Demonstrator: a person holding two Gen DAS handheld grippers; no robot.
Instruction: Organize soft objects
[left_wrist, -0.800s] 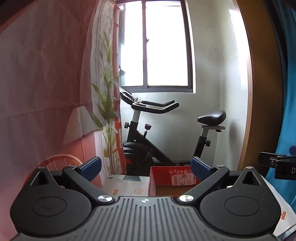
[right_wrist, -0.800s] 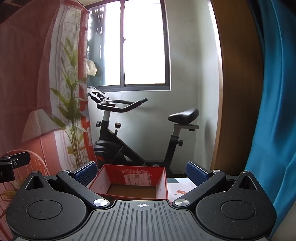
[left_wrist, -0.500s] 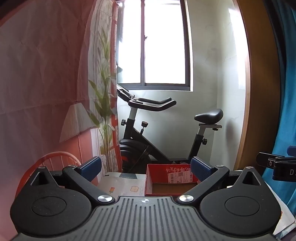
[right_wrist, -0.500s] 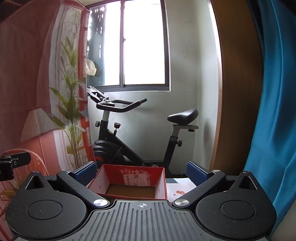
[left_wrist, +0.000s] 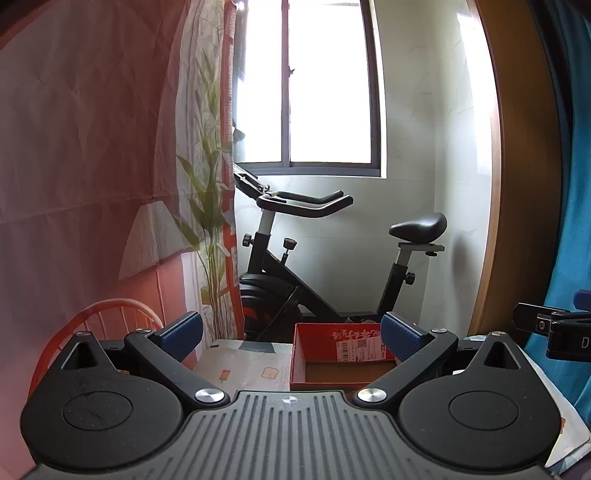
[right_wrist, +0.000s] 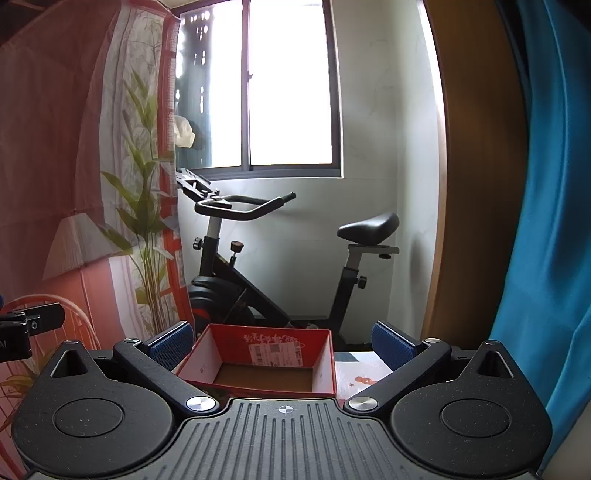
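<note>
Over the last moment the left gripper has swung a little, so the red cardboard box now sits more squarely ahead of it; the right gripper has barely shifted. Both hold their jaws wide apart, with nothing between the ribbed blue pads. That reads as lining up, not sorting: no soft object shows anywhere. The box is open-topped, stiff-walled and bare inside, resting on a printed cloth, with the black exercise bike just behind it.
</note>
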